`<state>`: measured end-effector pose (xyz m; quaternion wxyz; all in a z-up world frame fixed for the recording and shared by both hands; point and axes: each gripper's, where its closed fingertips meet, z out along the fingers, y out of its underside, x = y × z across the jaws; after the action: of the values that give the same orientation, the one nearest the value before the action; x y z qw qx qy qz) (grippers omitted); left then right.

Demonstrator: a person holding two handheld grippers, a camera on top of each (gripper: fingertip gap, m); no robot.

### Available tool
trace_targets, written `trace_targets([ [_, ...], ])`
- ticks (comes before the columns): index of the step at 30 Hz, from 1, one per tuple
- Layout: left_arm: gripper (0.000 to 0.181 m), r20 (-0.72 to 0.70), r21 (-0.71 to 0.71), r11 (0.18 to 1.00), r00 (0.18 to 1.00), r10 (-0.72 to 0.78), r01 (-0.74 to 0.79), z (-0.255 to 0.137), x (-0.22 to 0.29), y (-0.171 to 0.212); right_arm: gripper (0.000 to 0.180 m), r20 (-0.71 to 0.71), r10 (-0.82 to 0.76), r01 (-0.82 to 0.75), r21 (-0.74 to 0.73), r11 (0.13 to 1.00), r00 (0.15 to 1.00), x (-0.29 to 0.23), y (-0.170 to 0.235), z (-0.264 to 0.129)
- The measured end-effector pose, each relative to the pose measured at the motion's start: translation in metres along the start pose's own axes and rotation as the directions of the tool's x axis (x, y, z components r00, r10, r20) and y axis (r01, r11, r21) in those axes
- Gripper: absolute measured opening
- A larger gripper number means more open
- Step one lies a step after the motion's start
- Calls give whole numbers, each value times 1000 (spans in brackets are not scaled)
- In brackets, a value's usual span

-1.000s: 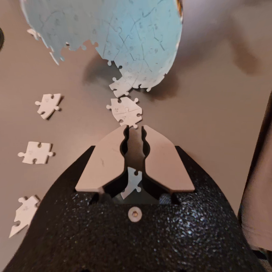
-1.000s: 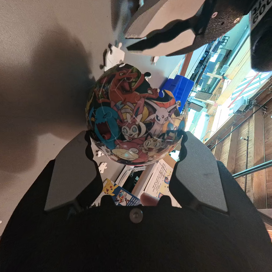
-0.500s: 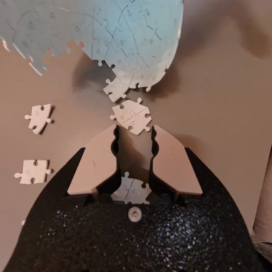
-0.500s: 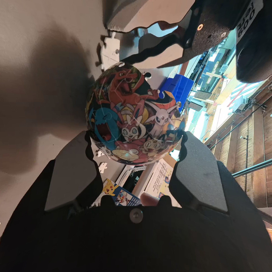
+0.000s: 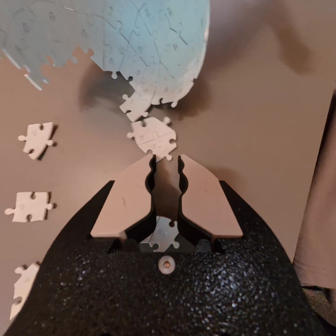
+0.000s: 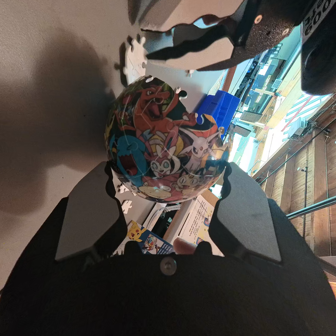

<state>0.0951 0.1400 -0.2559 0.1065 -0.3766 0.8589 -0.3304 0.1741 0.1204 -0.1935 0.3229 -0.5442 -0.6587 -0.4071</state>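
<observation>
Your right gripper (image 6: pixel 166 164) is clamping the puzzle ball (image 6: pixel 166 141), its jaws spread wide around the ball's lower sides and pressing it against the bench (image 6: pixel 45 45). Seen from the left wrist view, the ball's open shell (image 5: pixel 145 40) is showing its pale inner face (jagged edge toward you). Your left gripper (image 5: pixel 167 157) is hovering just below the ball with its jaws narrowly parted and holding nothing, one tip touching the joined pair of pieces (image 5: pixel 154 139) lying on the bench beside the ball's rim. Loose pieces (image 5: pixel 37 139) are lying farther left of the ball.
</observation>
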Motion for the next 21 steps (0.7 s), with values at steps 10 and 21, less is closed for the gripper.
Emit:
trace_targets([
  [10,26,111,12,1000,994,6,-7,0,-8,3,115,-7,5,-5,-3,1000,1000,2,6,3],
  [21,33,169,56,998,986,7,-17,-13,-18,-1,115,-6,-1,1,-13,1000,1000,9,15,8],
])
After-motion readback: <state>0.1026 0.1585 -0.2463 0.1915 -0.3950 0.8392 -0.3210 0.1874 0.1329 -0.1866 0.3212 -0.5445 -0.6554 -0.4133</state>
